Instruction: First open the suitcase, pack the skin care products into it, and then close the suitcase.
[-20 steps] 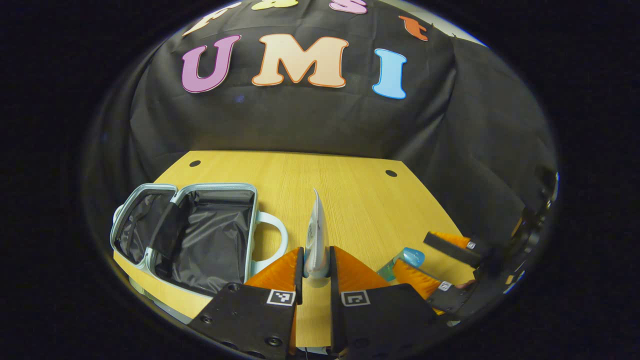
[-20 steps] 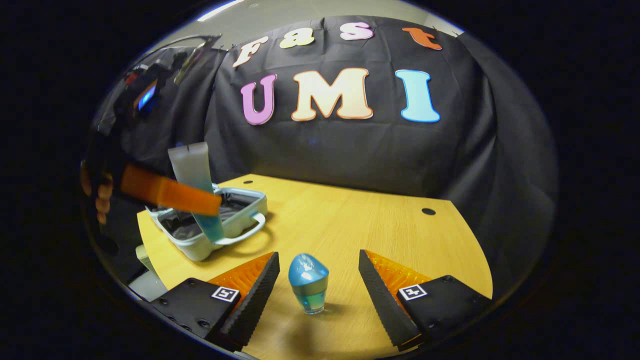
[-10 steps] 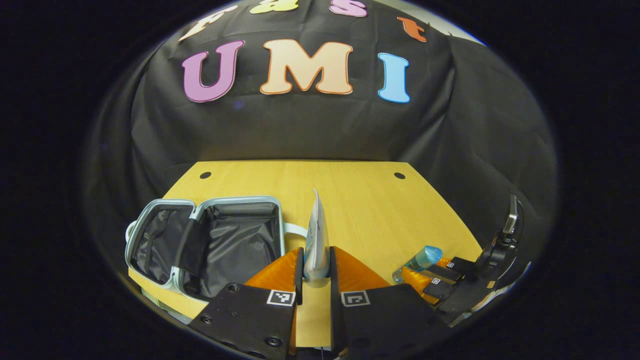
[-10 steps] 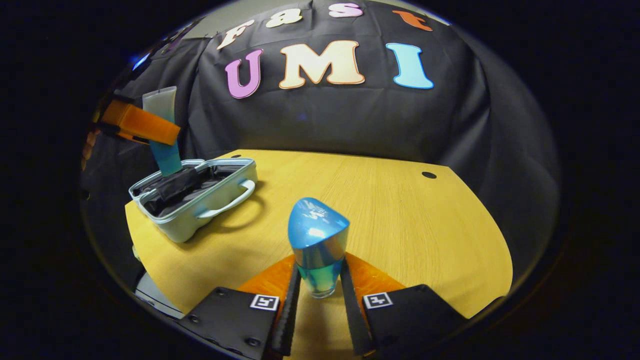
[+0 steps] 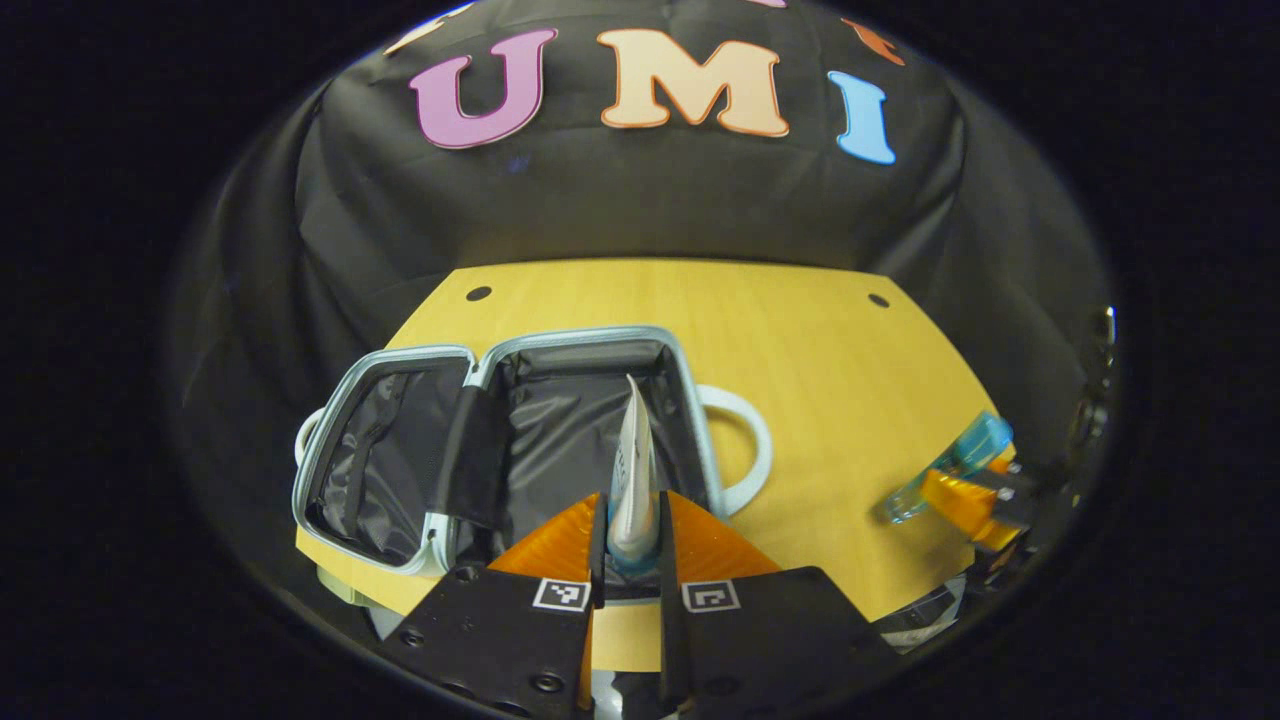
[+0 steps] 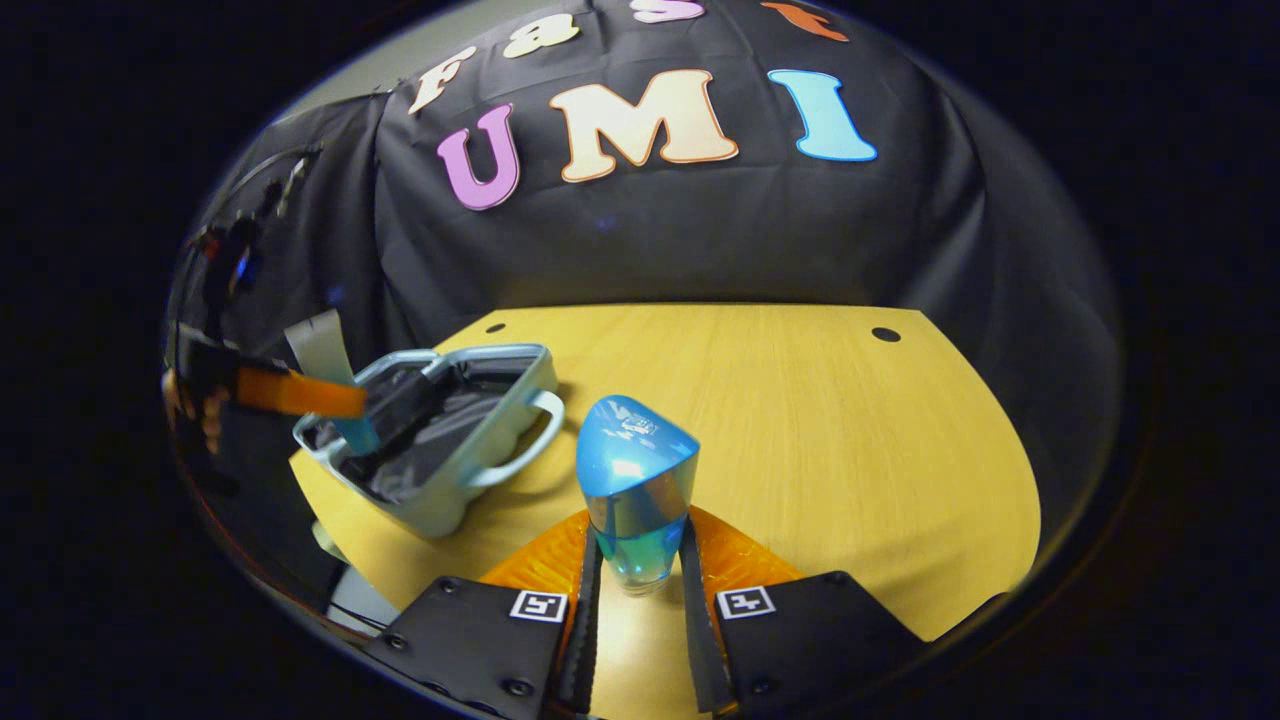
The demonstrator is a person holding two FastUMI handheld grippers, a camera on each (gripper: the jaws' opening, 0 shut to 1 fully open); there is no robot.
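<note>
Your left tool (image 5: pixel 633 535) is clamped on a pale squeeze tube (image 5: pixel 634 470), its print too small to read, above the open suitcase (image 5: pixel 520 430) with its black-lined halves on the worktop (image 5: pixel 820 380). Your right tool (image 6: pixel 635 585) grips a blue-capped bottle (image 6: pixel 635 490).

Light wooden table (image 6: pixel 820 420) with two round holes, black cloth wall (image 6: pixel 700 240) draped close behind

- Left gripper (image 5: pixel 634 540) pinches a pale tube (image 5: pixel 634 470) — upright, over the open suitcase (image 5: pixel 520 440).
- Right gripper (image 5: pixel 965 490) grips a blue-capped bottle (image 5: pixel 950 465) — above the wooden table (image 5: pixel 820 370).
</note>
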